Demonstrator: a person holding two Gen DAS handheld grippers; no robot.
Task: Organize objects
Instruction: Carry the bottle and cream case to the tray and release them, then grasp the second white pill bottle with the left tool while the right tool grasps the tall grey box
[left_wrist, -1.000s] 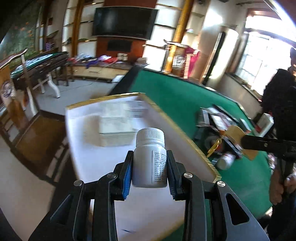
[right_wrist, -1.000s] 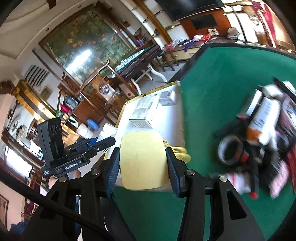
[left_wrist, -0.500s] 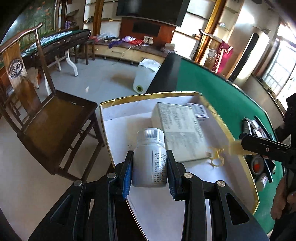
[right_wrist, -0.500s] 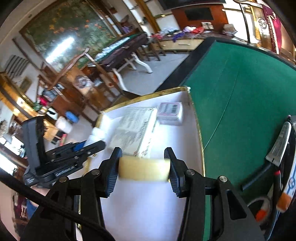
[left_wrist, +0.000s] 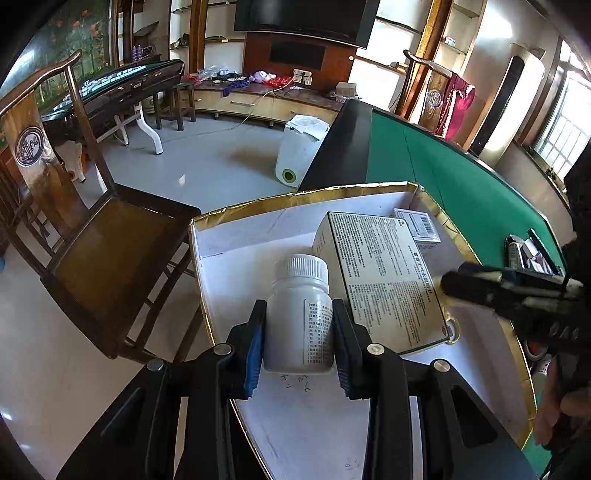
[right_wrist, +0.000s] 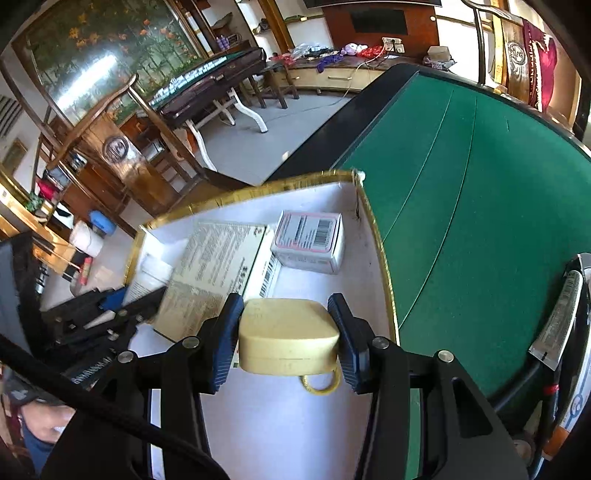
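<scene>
My left gripper (left_wrist: 298, 334) is shut on a white pill bottle (left_wrist: 300, 314) with a ribbed cap, held upright over the near left part of a white, gold-rimmed box lid (left_wrist: 236, 218). My right gripper (right_wrist: 286, 338) is shut on a pale yellow flat case (right_wrist: 288, 334) with a yellow ring (right_wrist: 320, 384) hanging under it, above the lid's right side (right_wrist: 384, 273). Inside the lid lie a large printed carton (left_wrist: 384, 280) (right_wrist: 218, 273) and a small barcode box (left_wrist: 417, 225) (right_wrist: 310, 240). The right gripper shows in the left wrist view (left_wrist: 480, 286).
The lid rests on a green felt table (right_wrist: 480, 184) with a dark edge. Several loose items lie at its right (left_wrist: 528, 251) (right_wrist: 565, 306). A wooden chair (left_wrist: 110, 251) stands left of the lid, and a white bin (left_wrist: 299, 155) on the floor beyond.
Both grippers have swung from the green table over to the white lid and dropped lower, each keeping its object. The carton and barcode box now lie close below them.
</scene>
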